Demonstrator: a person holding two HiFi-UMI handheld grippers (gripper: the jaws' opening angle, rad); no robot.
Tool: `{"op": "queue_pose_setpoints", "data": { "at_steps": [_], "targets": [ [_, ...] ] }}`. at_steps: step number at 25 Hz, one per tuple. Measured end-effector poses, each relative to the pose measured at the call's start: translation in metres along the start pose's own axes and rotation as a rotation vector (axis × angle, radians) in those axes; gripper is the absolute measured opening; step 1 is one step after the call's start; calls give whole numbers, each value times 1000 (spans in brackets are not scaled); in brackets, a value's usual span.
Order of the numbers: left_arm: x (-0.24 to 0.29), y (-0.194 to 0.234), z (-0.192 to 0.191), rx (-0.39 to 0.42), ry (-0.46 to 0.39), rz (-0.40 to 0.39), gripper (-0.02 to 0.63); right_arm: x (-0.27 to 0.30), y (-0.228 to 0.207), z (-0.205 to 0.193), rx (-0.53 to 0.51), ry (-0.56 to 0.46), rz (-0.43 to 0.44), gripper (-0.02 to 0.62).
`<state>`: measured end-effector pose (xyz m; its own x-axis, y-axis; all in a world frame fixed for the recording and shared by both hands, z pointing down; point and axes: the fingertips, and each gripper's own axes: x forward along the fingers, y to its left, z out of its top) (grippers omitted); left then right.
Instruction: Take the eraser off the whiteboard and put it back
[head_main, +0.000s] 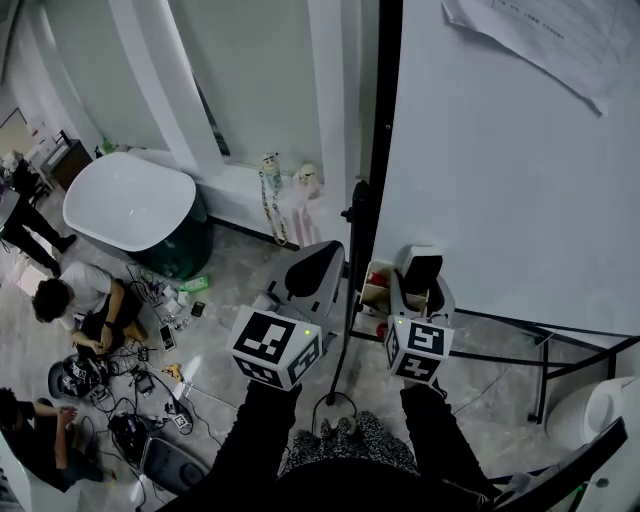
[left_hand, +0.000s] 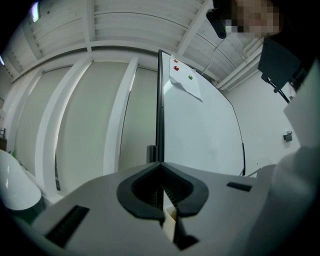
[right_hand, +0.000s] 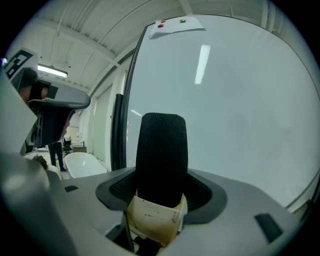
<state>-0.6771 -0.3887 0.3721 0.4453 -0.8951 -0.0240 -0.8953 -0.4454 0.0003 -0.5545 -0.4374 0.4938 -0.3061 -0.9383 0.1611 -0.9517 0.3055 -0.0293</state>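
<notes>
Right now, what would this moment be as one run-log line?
right hand-held gripper: shut on eraser | left hand-held gripper: shut, empty | whiteboard: ahead of eraser

Hand-held grippers (head_main: 318, 258) (head_main: 421, 264): two. Eraser (right_hand: 161, 157): one. Whiteboard (head_main: 500, 180): one. Paper sheet (head_main: 560, 40): one. Magnets (left_hand: 175, 61): three.

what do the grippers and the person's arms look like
The left hand-held gripper and right hand-held gripper are light grey shells with black ribbed pads, each carrying a white cube of black square markers. The sleeves are black.
</notes>
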Motion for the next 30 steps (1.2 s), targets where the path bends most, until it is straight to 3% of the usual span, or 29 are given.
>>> {"op": "queue_pose_setpoints", "data": {
  "at_steps": [11, 22, 26, 30],
  "targets": [
    [6, -15, 4, 3, -5, -23, 5, -13, -3, 10, 3, -11, 65, 270],
    [9, -29, 14, 7, -25, -28, 5, -57, -14, 84, -14, -179, 98, 261],
    [13, -38, 16, 6, -34, -32, 5, -70, -27, 97, -41, -209, 51, 30],
    [18, -50, 16, 3, -42, -43, 5, -78, -32, 101, -43, -213, 56, 9]
  ]
}}
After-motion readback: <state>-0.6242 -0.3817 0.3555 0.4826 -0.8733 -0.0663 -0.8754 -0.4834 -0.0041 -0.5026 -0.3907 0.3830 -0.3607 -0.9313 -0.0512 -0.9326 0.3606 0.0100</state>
